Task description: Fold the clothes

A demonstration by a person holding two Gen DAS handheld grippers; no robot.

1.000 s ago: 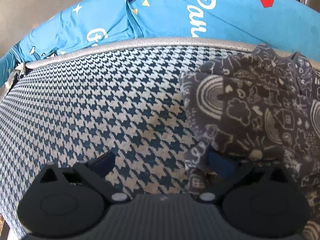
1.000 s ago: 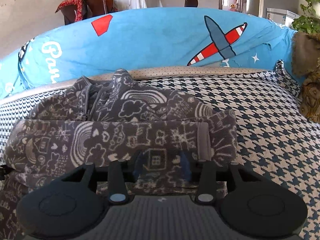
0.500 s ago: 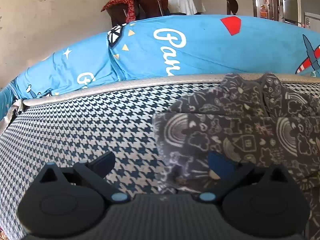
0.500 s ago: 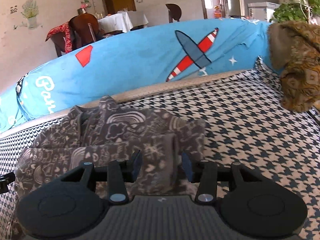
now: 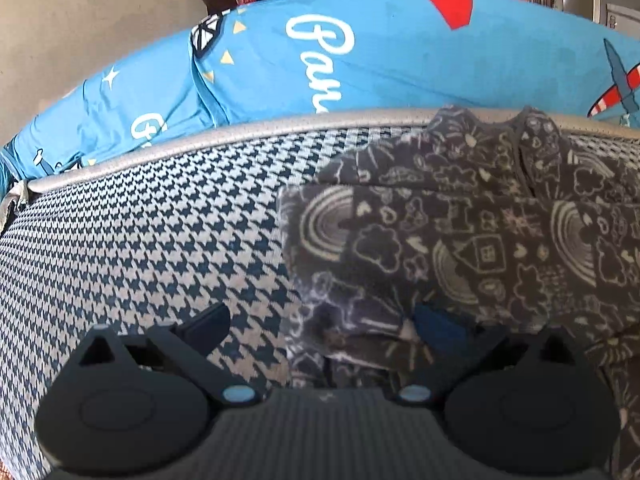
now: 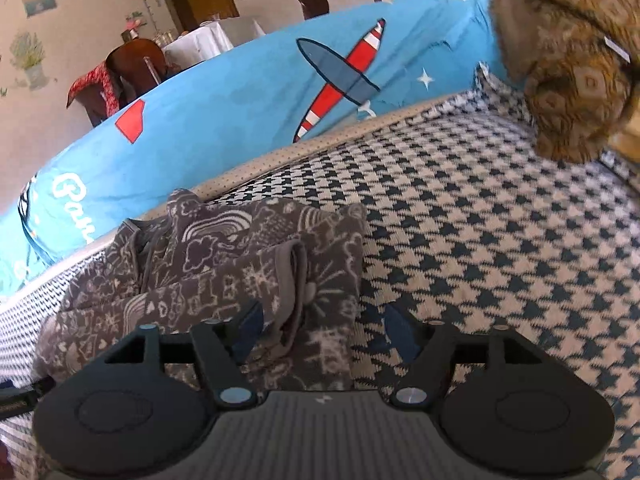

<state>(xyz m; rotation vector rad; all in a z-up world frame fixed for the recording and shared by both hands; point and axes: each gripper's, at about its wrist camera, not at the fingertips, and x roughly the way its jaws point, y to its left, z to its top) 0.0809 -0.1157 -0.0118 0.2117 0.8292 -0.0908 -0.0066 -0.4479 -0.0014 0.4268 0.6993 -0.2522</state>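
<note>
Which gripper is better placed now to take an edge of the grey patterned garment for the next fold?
Probably the right gripper: it is open, with the grey patterned garment edge and cuff between its fingers. The left gripper, also open, mostly faces bare houndstooth cover.

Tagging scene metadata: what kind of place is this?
Most likely a home living and dining area: a grey patterned garment lies on a houndstooth sofa seat, with a cloth-covered dining table and wooden chair behind.

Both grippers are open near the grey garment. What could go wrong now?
The left gripper straddles only the grey garment edge, so closing may catch one layer, or the houndstooth cover beneath. The right gripper sits at the folded cuff; a careless pull could undo that fold.
</note>
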